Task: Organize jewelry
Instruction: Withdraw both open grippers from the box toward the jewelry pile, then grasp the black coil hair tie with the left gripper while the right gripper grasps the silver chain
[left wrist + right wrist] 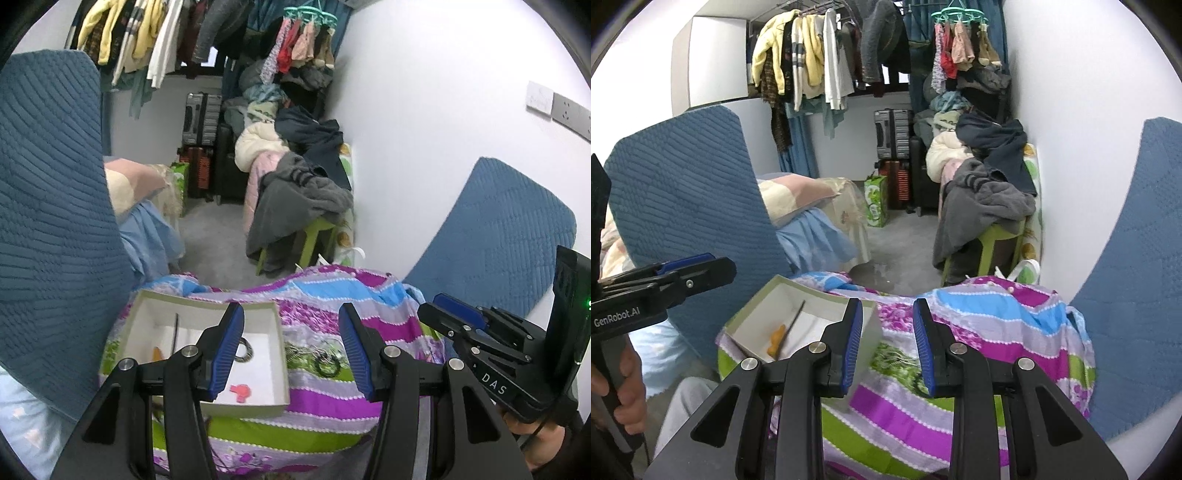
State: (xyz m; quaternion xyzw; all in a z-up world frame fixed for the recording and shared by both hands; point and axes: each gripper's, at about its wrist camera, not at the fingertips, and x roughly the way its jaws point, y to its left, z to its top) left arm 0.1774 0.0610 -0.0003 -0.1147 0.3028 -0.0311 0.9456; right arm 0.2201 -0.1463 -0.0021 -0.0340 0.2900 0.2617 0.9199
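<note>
both grippers hang empty: left gripper [291, 347] spread wide, right gripper [888, 345] parted narrower. the shallow white cardboard box [275, 369] at lower left holds sorted pieces; a dark beaded bracelet [327, 363] waits beside it on the striped cloth [325, 398], at lower centre.

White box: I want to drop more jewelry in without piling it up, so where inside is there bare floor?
Inside the white box, bare floor lies between the pink piece and the right wall, and behind the black stick toward the far corner. It is crowded around the orange piece, the stick and the dark ring.
</note>
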